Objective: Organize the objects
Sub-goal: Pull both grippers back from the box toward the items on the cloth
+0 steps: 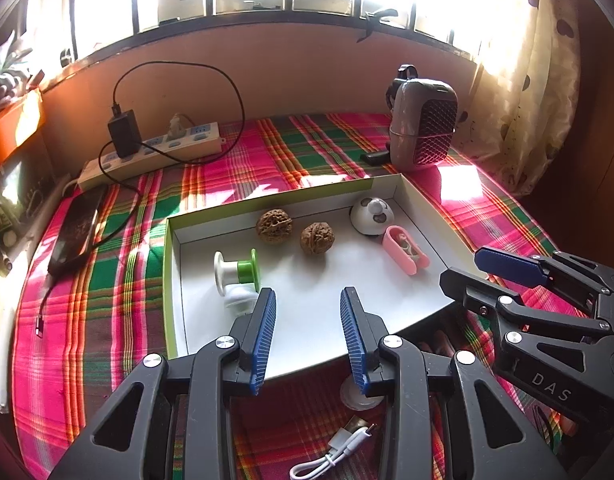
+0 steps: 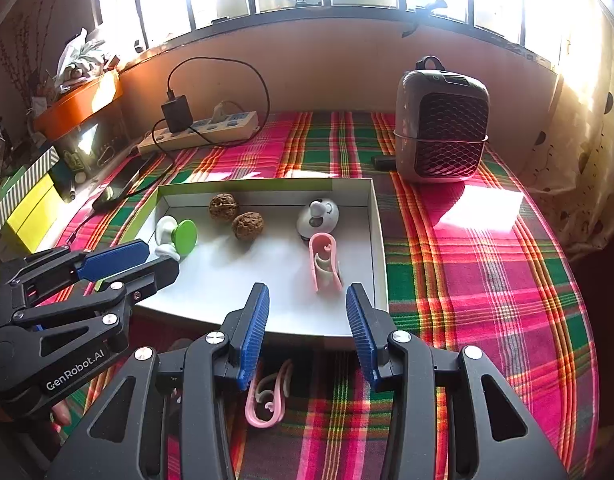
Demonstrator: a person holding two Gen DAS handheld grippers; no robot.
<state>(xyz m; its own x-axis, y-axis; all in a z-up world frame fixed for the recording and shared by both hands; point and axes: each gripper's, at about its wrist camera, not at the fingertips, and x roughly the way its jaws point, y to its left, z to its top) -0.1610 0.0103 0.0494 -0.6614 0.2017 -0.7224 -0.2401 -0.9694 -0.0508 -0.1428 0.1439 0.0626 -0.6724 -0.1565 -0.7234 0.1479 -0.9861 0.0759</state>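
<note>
Two walnuts (image 1: 293, 232) sit side by side toward the back wall of the shallow white box (image 1: 417, 196), brown and deeply wrinkled. In the box with them, at its left side, lies a white spool with a green flange (image 1: 237, 270), with a small white rounded piece (image 1: 239, 300) just in front of it. At the box's back right corner sits a white dome with grey patches (image 1: 372, 216), and touching it in front lies a pink plastic clip case (image 1: 405, 250), oblong and glossy. The box looks like cardboard, white inside with a lime-green outer rim, and it rests on a bright plaid cloth (image 1: 107, 280) of pink, green and orange.

Outside the box, near its front edge, lie a curled pink ear hook (image 2: 267, 400), a white cable (image 1: 339, 452) and a round white disc (image 1: 359, 398).

The left gripper (image 1: 307, 336) hovers over the box's front edge, its ribbed blue pads parted with nothing between them. The right gripper (image 2: 307, 332) hangs likewise over the front edge, jaws apart and empty. Black arms read "GenRobot.AI" on the left one and "DAS" on the right.

Behind the box stand a grey fan heater (image 2: 443, 120) with a scaled grille, and a cream power strip (image 1: 155, 152) with a black charger plugged in.
</note>
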